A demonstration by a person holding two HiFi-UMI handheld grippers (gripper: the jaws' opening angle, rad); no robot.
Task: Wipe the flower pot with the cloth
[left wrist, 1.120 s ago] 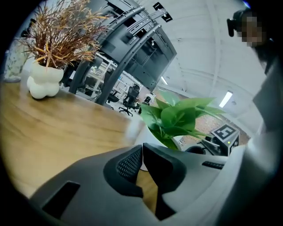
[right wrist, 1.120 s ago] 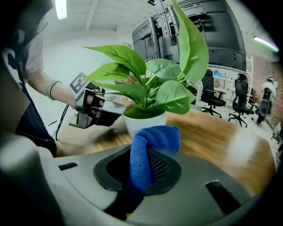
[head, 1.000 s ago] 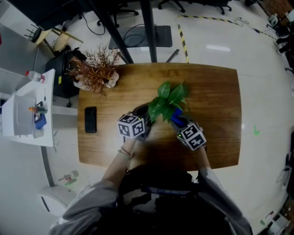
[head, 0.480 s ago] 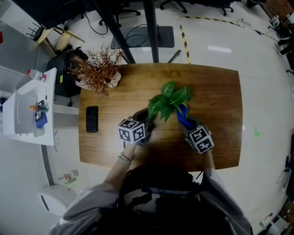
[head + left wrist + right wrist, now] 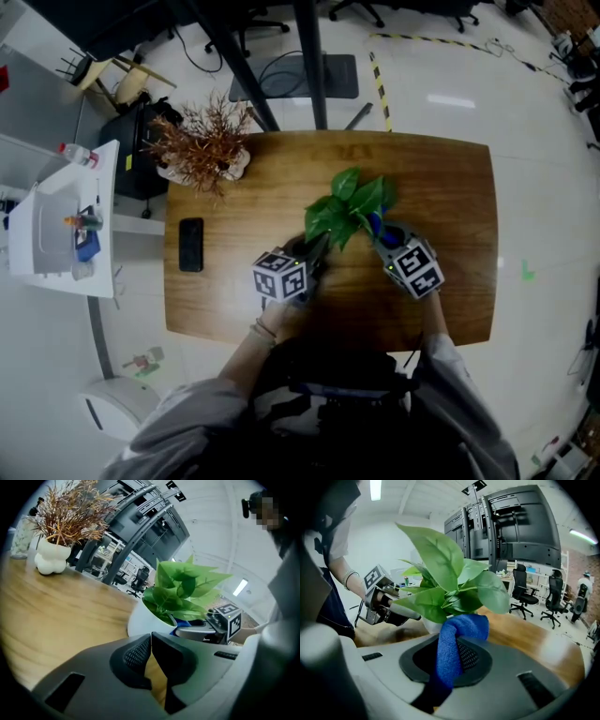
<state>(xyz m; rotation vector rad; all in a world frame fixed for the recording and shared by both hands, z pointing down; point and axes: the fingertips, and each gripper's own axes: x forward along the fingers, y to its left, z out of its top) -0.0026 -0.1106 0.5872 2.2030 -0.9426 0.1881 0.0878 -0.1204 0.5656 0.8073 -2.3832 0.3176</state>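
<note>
A white flower pot [image 5: 143, 618] with green leaves [image 5: 343, 209] stands in the middle of the wooden table [image 5: 450, 187]. My right gripper [image 5: 457, 656] is shut on a blue cloth [image 5: 452, 644] and holds it against the pot's right side; the cloth [image 5: 376, 225] peeks out under the leaves in the head view. My left gripper [image 5: 151, 649] is shut with nothing in it, just left of the pot and a little short of it. The leaves hide most of the pot from above.
A white vase with dried brown branches [image 5: 202, 145] stands at the table's far left corner. A black phone [image 5: 190, 245] lies near the left edge. A white side cart [image 5: 56, 225] stands left of the table. Office chairs [image 5: 525, 592] are behind.
Both grippers have shifted to the right and slightly forward. The right gripper with the cloth has moved round the pot's right side.
</note>
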